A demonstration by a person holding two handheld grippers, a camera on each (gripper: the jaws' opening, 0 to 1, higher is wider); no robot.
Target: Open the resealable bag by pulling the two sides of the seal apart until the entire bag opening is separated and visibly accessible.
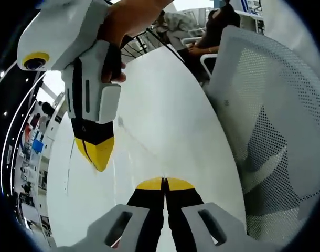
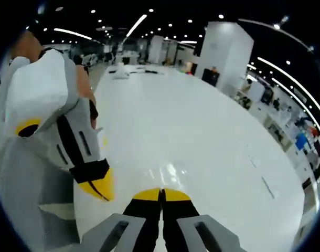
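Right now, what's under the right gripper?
White table lies below the right gripper. Whatever sits directly beneath its tip, or beneath the left gripper, is covered by the grippers themselves.

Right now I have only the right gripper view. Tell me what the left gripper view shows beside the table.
Observer: A white mesh chair stands beside the table, close to its edge.
Operator: Tell me who is nearby.
Observer: A person sits beyond the table's far end.
Operator: Report my right gripper as seen from there.
Observer: A hand grips the right gripper from above, with its yellow tip pointing down over the table.
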